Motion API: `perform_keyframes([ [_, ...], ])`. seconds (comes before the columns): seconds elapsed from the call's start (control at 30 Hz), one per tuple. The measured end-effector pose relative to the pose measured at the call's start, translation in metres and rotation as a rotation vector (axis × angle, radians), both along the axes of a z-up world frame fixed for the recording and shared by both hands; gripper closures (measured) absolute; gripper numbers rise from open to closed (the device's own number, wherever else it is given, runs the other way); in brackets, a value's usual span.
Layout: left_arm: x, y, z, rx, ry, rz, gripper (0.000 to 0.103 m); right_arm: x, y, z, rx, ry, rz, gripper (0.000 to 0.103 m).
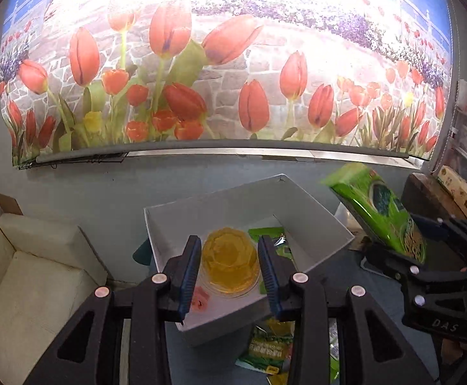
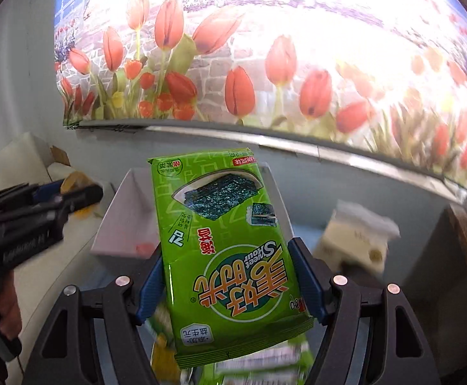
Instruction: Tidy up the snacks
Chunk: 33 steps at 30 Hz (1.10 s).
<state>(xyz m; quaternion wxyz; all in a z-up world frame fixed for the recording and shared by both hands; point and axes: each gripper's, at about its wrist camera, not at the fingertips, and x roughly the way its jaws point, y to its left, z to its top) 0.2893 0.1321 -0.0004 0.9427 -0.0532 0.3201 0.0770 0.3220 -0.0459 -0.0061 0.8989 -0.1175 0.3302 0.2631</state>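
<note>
My left gripper (image 1: pixel 230 268) is shut on a yellow jelly cup (image 1: pixel 230 264) and holds it over the open white box (image 1: pixel 233 205). A green packet (image 1: pixel 267 234) lies inside the box behind the cup. My right gripper (image 2: pixel 230 279) is shut on a green seaweed snack packet (image 2: pixel 227 247), held up in the air near the box (image 2: pixel 127 211). In the left wrist view that packet (image 1: pixel 379 210) and the right gripper (image 1: pixel 419 250) are to the right of the box. The left gripper (image 2: pixel 47 199) shows at the left edge of the right wrist view.
More green and yellow snack packets (image 1: pixel 270 349) lie on the blue table below the box. A white cushioned seat (image 1: pixel 34 276) is at the left. A tulip-print blind (image 1: pixel 227 73) covers the wall behind. A pale bag (image 2: pixel 358 234) and wooden furniture (image 2: pixel 464 269) stand at the right.
</note>
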Motion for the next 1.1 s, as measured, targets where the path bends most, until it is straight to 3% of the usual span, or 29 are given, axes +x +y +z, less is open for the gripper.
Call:
perform_keyframes([
  [0.2,0.041,0.029,-0.016,-0.054,0.05,0.041,0.062,0.07,0.053,-0.006,-0.056,0.044,0.048,0.027],
  [0.5,0.065,0.044,-0.035,-0.08,0.091,0.027,0.061,0.096,0.052,-0.025,-0.03,0.084,0.037,0.026],
  [0.53,0.067,0.043,-0.038,-0.091,0.101,0.012,0.059,0.097,0.051,-0.026,-0.03,0.081,0.04,0.024],
  [0.6,0.069,0.042,-0.042,-0.079,0.107,0.01,0.033,0.097,0.051,-0.029,-0.032,0.081,0.045,0.015],
  [0.7,0.066,0.042,-0.041,-0.057,0.065,0.016,0.01,0.098,0.046,-0.031,-0.038,0.071,0.023,0.012],
  [0.83,0.064,0.045,-0.04,-0.08,0.081,0.009,0.009,0.098,0.034,-0.029,0.007,0.089,0.016,0.012],
  [0.93,0.055,0.042,-0.038,-0.046,0.081,0.007,0.006,0.084,0.014,-0.025,0.07,0.089,0.014,0.012],
  [1.03,0.041,0.038,-0.038,-0.036,0.068,-0.007,0.0,0.057,-0.009,-0.026,0.099,0.068,0.012,0.0],
  [1.1,0.032,0.034,-0.042,-0.041,0.085,-0.014,0.0,0.036,-0.025,-0.028,0.113,0.066,0.017,0.0],
])
